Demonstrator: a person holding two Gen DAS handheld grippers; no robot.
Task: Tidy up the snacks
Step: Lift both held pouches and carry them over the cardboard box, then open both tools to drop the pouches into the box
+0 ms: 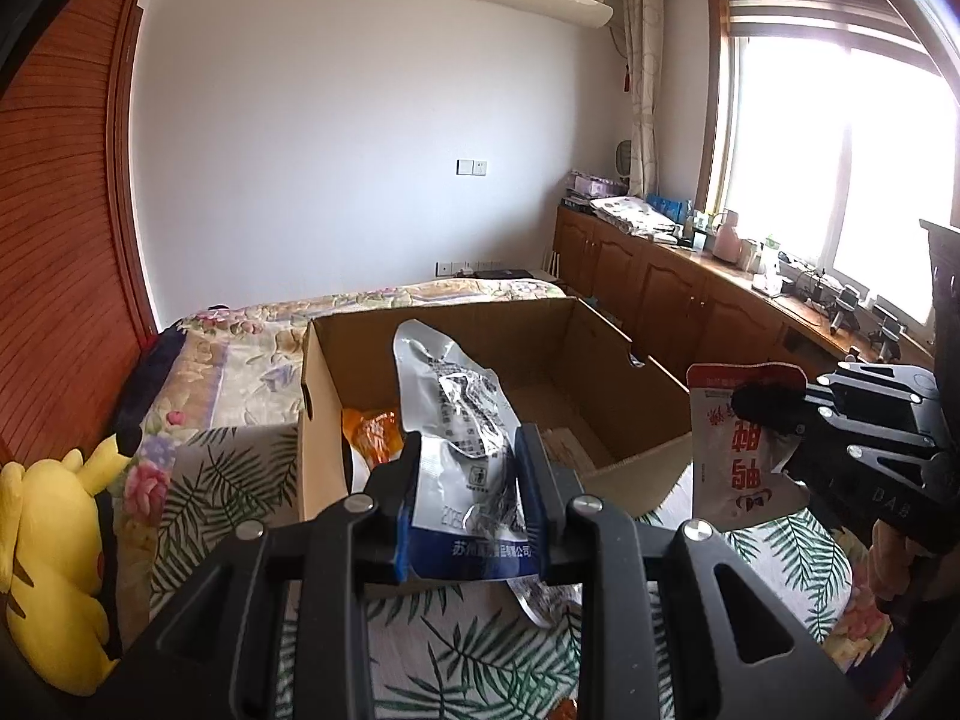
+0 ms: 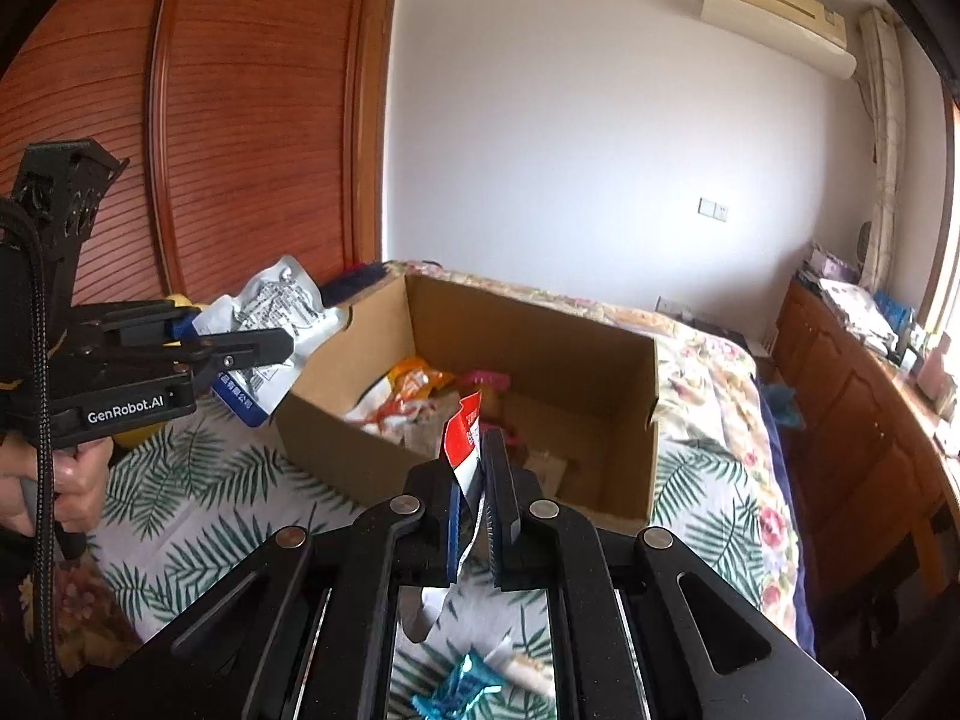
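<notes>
Two snack packs hang in mid-air short of a half-filled box [image 2: 540,354] on a bed: the sorting is under way, not finished. The left claw [image 1: 468,468] pinches a silver pouch [image 1: 462,420] across its lower half, jaws part-closed on the crinkled foil, the pouch standing up between the fingers and leaning toward the box just ahead. The right claw [image 2: 474,480] is pressed together on the thin edge of a red-and-white pouch [image 2: 465,432], which sticks up edge-on from the pads, with the box's near wall directly in front and below. Seen from the left wrist, that same pouch dangles off to the right, beside the box's near corner.

Inside the box, ahead of both claws, several packs already lie at the left end: an orange bag [image 2: 414,387], a pink wrapper [image 2: 489,381] and others too jumbled to tell apart. The right end shows bare cardboard. Work remains: both held pouches are yet to go in, and below the right claw a blue wrapper [image 2: 456,690] and a pale stick-shaped pack [image 2: 522,669] lie on the leaf-print cover [image 2: 192,480]. A yellow plush toy [image 1: 54,570] sits far left, apart from the snacks.
</notes>
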